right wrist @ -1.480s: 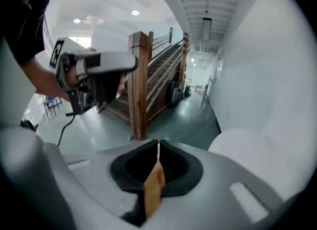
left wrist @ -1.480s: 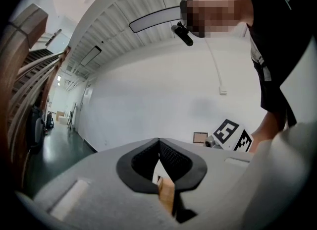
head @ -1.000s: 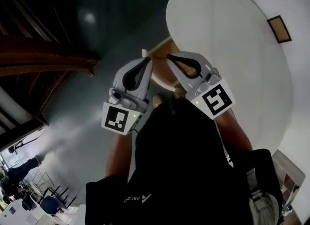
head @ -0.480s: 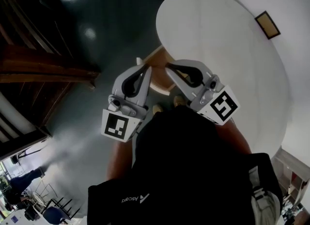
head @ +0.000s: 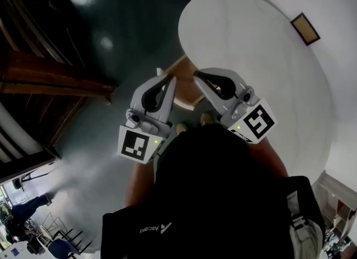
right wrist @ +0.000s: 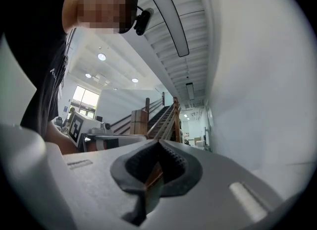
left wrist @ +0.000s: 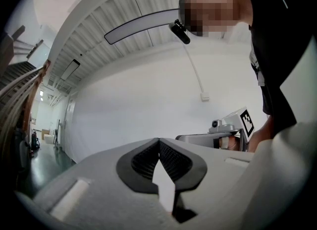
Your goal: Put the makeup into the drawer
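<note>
Makeup is nowhere in view, so its feel and best hold stay unknown; left claw (head: 160,73) and right claw (head: 196,75) sit pinched together, empty.

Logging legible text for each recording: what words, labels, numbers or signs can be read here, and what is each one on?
"Asco": white print on the person's black garment, upside down in the head view; any letters after it are unclear.
Left gripper and right gripper: the marker cubes carry black-and-white square patterns only, no letters or numbers.
Brown-framed panel on the white surface: too small to read.
</note>
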Motion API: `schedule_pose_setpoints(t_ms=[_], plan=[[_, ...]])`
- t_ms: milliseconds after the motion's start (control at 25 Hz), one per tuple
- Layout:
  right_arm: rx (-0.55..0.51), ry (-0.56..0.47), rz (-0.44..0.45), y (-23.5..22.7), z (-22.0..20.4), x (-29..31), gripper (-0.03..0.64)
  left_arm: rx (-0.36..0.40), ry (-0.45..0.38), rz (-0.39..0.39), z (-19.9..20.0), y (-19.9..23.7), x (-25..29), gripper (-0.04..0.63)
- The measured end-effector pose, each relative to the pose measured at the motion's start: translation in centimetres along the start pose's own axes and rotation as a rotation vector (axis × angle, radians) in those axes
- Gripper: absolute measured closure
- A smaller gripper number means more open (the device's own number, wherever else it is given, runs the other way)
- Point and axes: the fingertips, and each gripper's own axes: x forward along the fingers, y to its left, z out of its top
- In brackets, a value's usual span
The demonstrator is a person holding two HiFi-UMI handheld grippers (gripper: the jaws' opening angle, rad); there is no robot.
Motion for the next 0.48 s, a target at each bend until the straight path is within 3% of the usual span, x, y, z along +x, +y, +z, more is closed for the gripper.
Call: schedule_pose_setpoints(t_ms=[480], plan=[[0.01, -0.01, 0.007, 0.17, 0.34, 0.04, 0.614, 0.002, 0.002, 0.002, 0.08, 0.14, -0.06, 0.584]])
